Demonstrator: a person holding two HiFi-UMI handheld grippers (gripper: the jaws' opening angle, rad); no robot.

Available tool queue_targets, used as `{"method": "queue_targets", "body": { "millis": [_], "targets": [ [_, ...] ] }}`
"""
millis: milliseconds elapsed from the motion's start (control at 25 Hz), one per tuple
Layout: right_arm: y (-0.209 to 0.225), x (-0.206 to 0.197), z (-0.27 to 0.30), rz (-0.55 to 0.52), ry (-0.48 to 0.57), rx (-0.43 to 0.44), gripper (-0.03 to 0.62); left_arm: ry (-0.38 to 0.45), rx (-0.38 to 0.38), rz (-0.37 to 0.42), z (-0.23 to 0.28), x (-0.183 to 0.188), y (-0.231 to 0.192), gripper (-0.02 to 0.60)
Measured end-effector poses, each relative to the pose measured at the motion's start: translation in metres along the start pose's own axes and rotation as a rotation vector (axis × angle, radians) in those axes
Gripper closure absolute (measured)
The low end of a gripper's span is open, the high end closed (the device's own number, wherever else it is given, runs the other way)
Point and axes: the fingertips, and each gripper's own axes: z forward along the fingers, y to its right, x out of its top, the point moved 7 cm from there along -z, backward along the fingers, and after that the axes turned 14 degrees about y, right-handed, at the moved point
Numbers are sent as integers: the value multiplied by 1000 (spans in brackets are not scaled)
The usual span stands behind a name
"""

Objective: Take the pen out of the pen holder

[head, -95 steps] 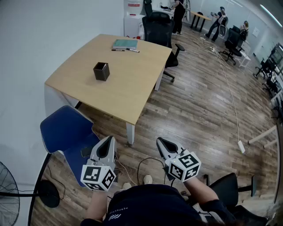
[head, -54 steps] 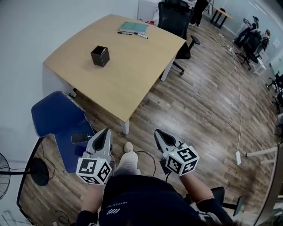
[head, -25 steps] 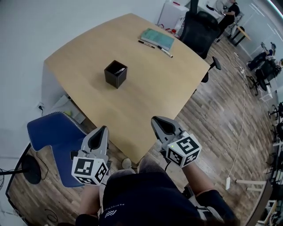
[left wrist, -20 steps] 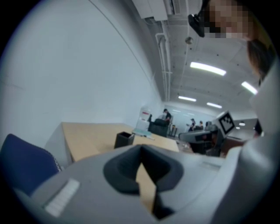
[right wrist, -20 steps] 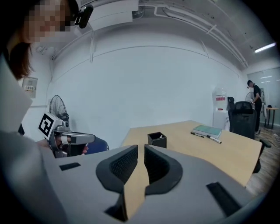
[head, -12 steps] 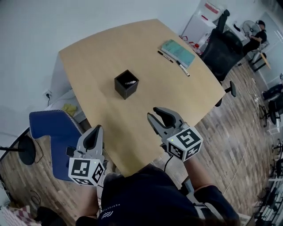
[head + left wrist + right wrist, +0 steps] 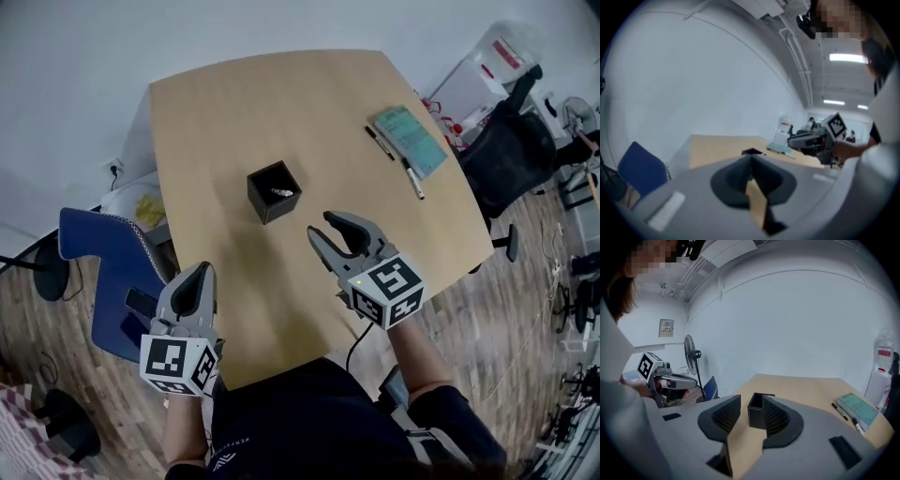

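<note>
A pale wooden table with rounded corners (image 7: pixel 216 112) stands against a white wall. Near its middle sits a black square pen holder (image 7: pixel 262 196), upright and open at the top. The pen (image 7: pixel 280 192) lies inside it, and only a short silvery end shows, leaning toward one wall of the holder.

The right claw (image 7: pixel 321 225) hangs over the table, just short of the pen holder and apart from it. Its jaws are opening and stand wide, with nothing between them. In the right gripper view the holder shows beyond the gap, untouched by either ribbed pad. The left claw (image 7: pixel 201 274) is held lower in the head view, at the table's near edge, well apart from the holder. Its jaws are pressed together on nothing, and the left gripper view shows their tips meeting in one line, with the holder small and far behind.

At the table's far right corner lies a teal notebook (image 7: pixel 411 141), with a thin black pen (image 7: pixel 379 142) just beside it and a black-and-white marker (image 7: pixel 413 178) near its lower end. A blue plastic chair (image 7: pixel 94 262) stands left of the table, and a black office chair (image 7: pixel 511 155) stands to the right on the wood-plank floor (image 7: pixel 525 309).
</note>
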Motion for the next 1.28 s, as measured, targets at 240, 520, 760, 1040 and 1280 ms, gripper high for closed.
{"method": "queue_targets", "body": {
  "millis": [240, 520, 760, 1040, 1280],
  "targets": [
    [18, -8, 28, -2, -43, 64, 473, -7, 82, -16, 2, -6, 3, 574],
    [26, -29, 62, -6, -101, 95, 470, -2, 157, -32, 0, -13, 0, 574],
    [34, -46, 88, -24, -156, 100, 471, -7, 193, -33, 2, -20, -4, 575],
    [39, -55, 103, -24, -178, 80, 471, -18, 216, -49, 4, -27, -11, 574],
    [41, -63, 110, -24, -198, 75, 487, -30, 208, -60, 12, -32, -11, 575]
  ]
}}
